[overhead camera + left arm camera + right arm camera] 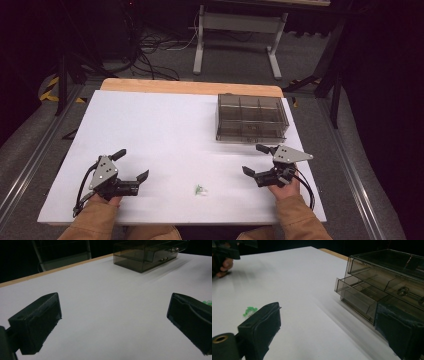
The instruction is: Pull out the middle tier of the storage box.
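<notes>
The white tabletop [165,125] is a flat sheet with a strip of pale wood [190,86] showing along its far edge, and metal rails [30,165] run on the grey floor [320,125] past its left and right edges. Beyond the far edge stands a white metal frame [240,22] on two legs with flat feet. Off the far left corner, black cables [150,55] lie tangled on the floor, and yellow-and-black tape [50,89] marks the floor nearby.
</notes>
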Demonstrator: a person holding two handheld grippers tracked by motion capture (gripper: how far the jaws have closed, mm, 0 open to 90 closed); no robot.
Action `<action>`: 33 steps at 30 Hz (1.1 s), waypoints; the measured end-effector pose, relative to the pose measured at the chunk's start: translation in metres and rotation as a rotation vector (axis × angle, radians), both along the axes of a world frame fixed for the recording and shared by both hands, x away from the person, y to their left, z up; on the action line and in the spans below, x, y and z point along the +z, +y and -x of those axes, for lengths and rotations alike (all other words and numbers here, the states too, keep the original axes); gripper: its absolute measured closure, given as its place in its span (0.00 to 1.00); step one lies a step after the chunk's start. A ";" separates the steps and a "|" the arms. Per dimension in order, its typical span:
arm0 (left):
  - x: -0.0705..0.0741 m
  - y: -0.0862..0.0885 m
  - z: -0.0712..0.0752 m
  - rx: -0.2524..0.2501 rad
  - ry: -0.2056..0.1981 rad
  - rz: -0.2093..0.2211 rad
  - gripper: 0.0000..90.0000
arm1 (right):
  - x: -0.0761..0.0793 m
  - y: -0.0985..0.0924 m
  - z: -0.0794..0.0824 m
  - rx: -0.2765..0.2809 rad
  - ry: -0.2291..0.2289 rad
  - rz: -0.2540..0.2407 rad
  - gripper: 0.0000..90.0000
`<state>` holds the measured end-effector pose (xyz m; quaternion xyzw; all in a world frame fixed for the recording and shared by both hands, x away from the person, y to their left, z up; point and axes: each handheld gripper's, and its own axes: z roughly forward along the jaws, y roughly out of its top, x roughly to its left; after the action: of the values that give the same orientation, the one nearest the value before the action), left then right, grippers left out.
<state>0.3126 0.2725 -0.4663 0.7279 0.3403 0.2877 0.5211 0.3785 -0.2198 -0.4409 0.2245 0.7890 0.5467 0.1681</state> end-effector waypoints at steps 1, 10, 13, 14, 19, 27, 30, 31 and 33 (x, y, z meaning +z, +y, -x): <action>0.000 0.000 0.000 0.000 0.000 0.000 0.01 | 0.000 -0.001 -0.001 0.004 0.003 -0.011 0.09; 0.000 0.000 0.000 0.000 0.000 0.000 0.01 | 0.002 -0.008 -0.006 0.016 0.036 -0.085 0.08; 0.000 0.000 0.000 0.000 0.000 -0.001 0.01 | 0.001 -0.010 -0.008 -0.003 0.039 -0.088 0.04; 0.000 0.000 0.000 0.001 0.000 -0.001 0.01 | 0.001 -0.011 -0.009 -0.006 0.043 -0.092 0.04; 0.000 0.000 0.000 0.001 0.000 -0.001 0.01 | 0.002 -0.013 -0.011 -0.018 0.073 -0.108 0.02; 0.000 0.000 0.000 0.005 -0.001 0.001 0.00 | 0.016 -0.019 -0.013 -0.009 0.110 0.009 0.17; 0.000 0.000 0.000 0.005 0.002 -0.001 0.00 | 0.021 -0.019 -0.014 -0.003 0.110 0.044 0.22; 0.000 0.000 0.000 0.005 0.002 -0.001 0.00 | 0.021 -0.019 -0.015 0.000 0.108 0.050 0.23; 0.000 0.000 0.000 0.006 0.002 -0.001 0.00 | 0.023 -0.019 -0.016 -0.002 0.103 0.079 0.27</action>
<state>0.3128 0.2725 -0.4663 0.7276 0.3429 0.2885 0.5194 0.3948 -0.2388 -0.4184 0.2462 0.8174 0.5027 0.1365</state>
